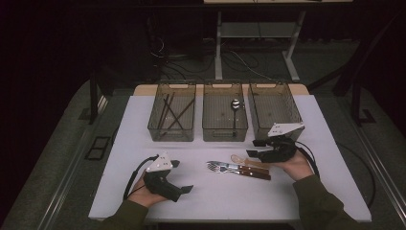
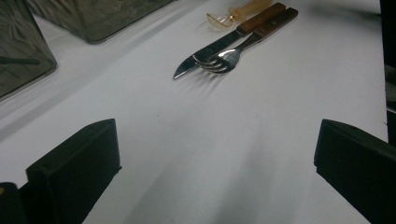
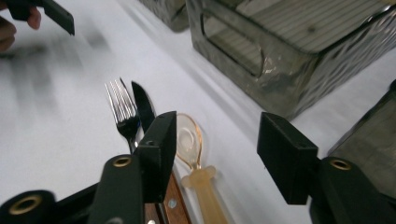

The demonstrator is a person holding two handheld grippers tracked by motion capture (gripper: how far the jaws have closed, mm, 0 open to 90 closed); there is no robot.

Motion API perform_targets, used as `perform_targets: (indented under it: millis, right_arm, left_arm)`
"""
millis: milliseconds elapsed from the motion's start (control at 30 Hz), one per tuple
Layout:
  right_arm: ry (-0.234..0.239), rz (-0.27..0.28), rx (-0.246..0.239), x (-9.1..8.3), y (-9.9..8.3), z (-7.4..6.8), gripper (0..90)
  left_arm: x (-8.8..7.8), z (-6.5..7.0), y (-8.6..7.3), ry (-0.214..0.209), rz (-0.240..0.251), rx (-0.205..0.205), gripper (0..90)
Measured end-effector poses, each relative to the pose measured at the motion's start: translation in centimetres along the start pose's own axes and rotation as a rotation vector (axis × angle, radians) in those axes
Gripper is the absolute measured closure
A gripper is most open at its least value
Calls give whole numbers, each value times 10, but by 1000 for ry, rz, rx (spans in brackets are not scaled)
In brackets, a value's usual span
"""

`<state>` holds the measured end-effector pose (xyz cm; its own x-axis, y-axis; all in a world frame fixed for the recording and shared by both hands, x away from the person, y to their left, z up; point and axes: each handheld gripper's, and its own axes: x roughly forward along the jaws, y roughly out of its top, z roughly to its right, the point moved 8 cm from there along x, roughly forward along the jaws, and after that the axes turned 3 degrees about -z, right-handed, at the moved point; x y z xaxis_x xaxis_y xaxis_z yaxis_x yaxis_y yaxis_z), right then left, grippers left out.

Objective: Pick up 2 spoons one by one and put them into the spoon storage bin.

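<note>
plastic spoon [image 3: 194, 154] looked light, thin, slippery; best pinched across its handle, right gripper [image 3: 217, 142] spread above it, left gripper [image 2: 217, 154] spread, empty.

A dim lab; white table [image 1: 143, 143], floor cables [image 1: 239, 60], desk frame [image 1: 219, 48].

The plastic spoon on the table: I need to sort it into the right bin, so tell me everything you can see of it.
The plastic spoon is small, amber-tinted and see-through, with a shallow oval bowl and a thicker, cloudy handle. It lies flat on the white table, bowl up, beside the wood-handled knife and fork, in front of the bins. The right tool hovers over it with jaws open around it; no pad touches it.
</note>
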<state>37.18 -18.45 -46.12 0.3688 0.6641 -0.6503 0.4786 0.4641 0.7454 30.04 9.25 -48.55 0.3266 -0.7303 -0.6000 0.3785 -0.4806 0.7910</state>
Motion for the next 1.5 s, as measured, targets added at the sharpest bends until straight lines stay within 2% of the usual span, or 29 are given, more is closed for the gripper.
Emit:
perform_targets:
  millis: [333,433,600,900,1100,1300,1500]
  right_arm:
    - [-10,-111,-55,14,-16,-3,594]
    - [-15,-150,-71,16,-22,-2,629]
    - [-15,-187,-91,16,-28,-1,666]
    - [-10,-206,-85,7,-41,6,678]
    - [-3,-210,-74,8,-43,7,687]
    - [7,-225,-82,13,-46,8,690]
    - [9,-221,-112,14,-47,8,698]
  left_arm:
    - [1,1,0,-3,-4,5,0]
    - [1,1,0,-3,-7,4,0]
    - [1,1,0,-3,-5,5,0]
    - [1,2,0,-5,-8,5,0]
    - [2,1,0,-3,-11,9,0]
    - [2,2,-1,-2,-11,9,0]
    - [3,2,-1,-2,-12,7,0]
